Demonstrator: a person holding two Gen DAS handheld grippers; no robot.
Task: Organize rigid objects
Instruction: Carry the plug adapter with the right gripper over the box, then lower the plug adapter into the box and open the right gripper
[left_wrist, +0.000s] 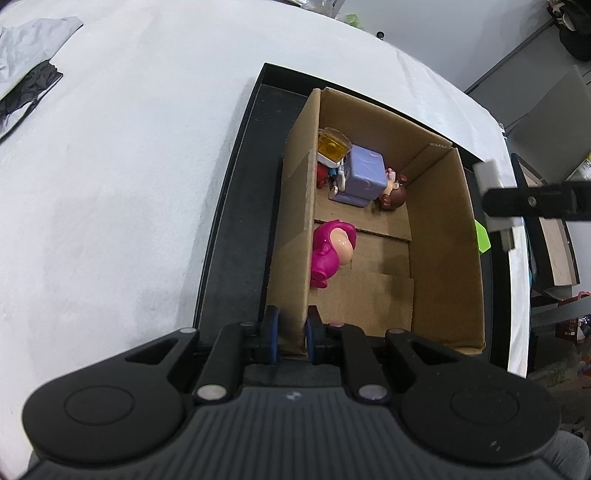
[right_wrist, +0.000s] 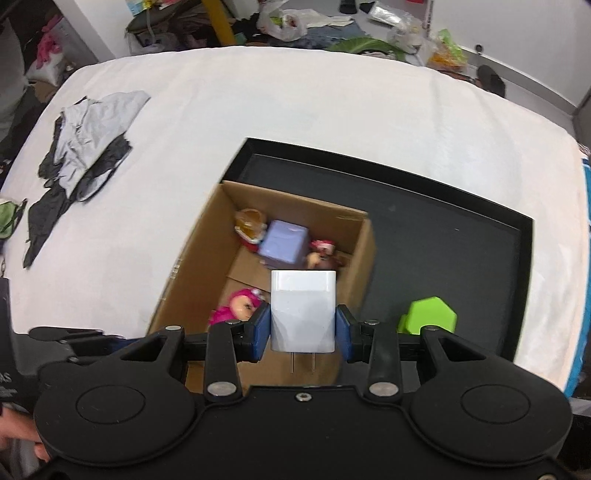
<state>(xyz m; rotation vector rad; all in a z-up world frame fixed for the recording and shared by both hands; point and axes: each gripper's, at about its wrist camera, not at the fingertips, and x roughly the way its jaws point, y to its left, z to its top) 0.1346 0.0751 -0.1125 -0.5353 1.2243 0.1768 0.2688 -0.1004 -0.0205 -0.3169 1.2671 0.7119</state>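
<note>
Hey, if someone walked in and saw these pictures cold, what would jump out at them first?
Probably the white charger, prongs toward the camera, clamped in the right gripper above the open cardboard box. Next, the pink toy inside that box, by the wall that the left gripper pinches. Then the green block on the black tray beside the box.

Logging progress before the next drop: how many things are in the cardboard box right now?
4 that I can make out: a pink doll near the front, and at the back a purple cube, a yellow-topped toy and a brown-haired doll. More may be hidden there.
</note>
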